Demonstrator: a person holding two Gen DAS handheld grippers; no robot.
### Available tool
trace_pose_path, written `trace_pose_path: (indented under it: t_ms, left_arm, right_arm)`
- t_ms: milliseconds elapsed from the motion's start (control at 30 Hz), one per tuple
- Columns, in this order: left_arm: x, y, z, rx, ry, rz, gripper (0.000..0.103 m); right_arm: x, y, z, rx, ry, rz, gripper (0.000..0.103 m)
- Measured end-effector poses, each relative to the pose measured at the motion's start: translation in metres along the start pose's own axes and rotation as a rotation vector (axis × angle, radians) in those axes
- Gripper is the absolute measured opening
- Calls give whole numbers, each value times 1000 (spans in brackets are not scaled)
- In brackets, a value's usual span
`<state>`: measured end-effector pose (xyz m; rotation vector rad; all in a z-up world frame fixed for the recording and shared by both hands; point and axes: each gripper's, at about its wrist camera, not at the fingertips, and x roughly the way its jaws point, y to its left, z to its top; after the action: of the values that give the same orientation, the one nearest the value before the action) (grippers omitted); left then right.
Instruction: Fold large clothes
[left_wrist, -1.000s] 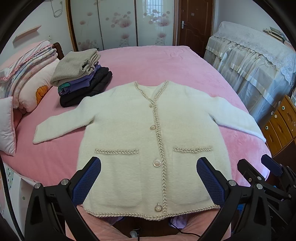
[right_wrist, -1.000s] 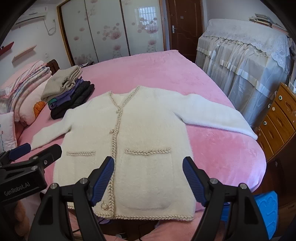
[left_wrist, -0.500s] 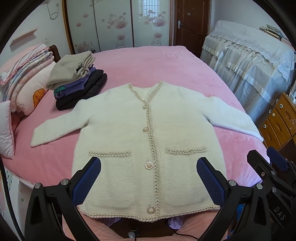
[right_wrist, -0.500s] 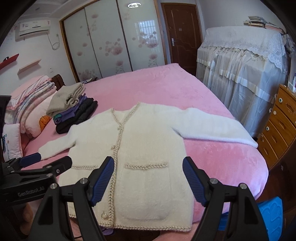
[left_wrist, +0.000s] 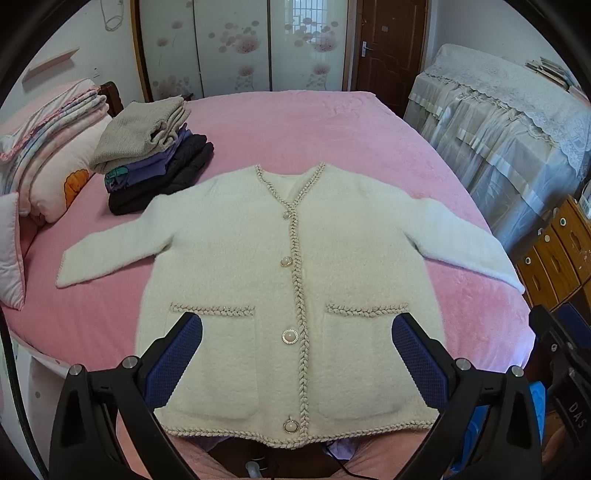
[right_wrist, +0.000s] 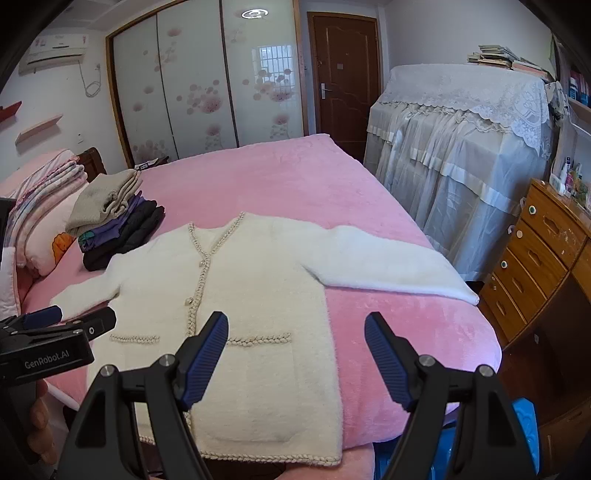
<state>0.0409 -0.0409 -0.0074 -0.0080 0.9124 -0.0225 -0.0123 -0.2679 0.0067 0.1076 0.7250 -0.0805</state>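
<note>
Cream fuzzy knit cardigan with braided trim (left_wrist: 295, 280) lies flat, face up, buttoned, on the pink plush bed (left_wrist: 295, 125), hem at the near edge of the bed, collar pointing to the far edge. Both sleeves spread out sideways; right sleeve (right_wrist: 391, 266) reaches the bed's right edge, left sleeve (left_wrist: 110, 251) points to the left edge. 4 round pearl buttons (left_wrist: 290, 336) run down the front, 2 trimmed pockets low on the body. Left tongs (left_wrist: 295, 354) spread wide, holding nothing, above the hem. Right tongs (right_wrist: 295, 354) also spread wide, holding nothing, above the cardigan's right pocket area. Stack of folded clothes, beige on top, purple and black below (left_wrist: 151, 155), sits near the far-left corner of the bed, just beyond the left shoulder. Folded pink striped quilts (left_wrist: 48, 147) at the left edge.
</note>
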Motion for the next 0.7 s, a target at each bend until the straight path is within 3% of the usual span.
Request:
trace_pose_path:
  t_ms: [200, 400, 567, 700]
  left_arm:
    - [-2, -14, 17, 27, -48, 2, 98]
    - [8, -43, 42, 63, -87, 4, 97]
    - [29, -88, 63, 138, -97, 6, 98]
    - [46, -135, 78, 207, -135, -62, 97]
  right_arm:
    - [-5, -23, 7, 19, -49, -28, 77]
    - [8, -56, 9, 57, -61, -118, 77]
    - [22, -94, 14, 115, -74, -179, 77]
    - [40, -127, 20, 154, -73, -218, 77]
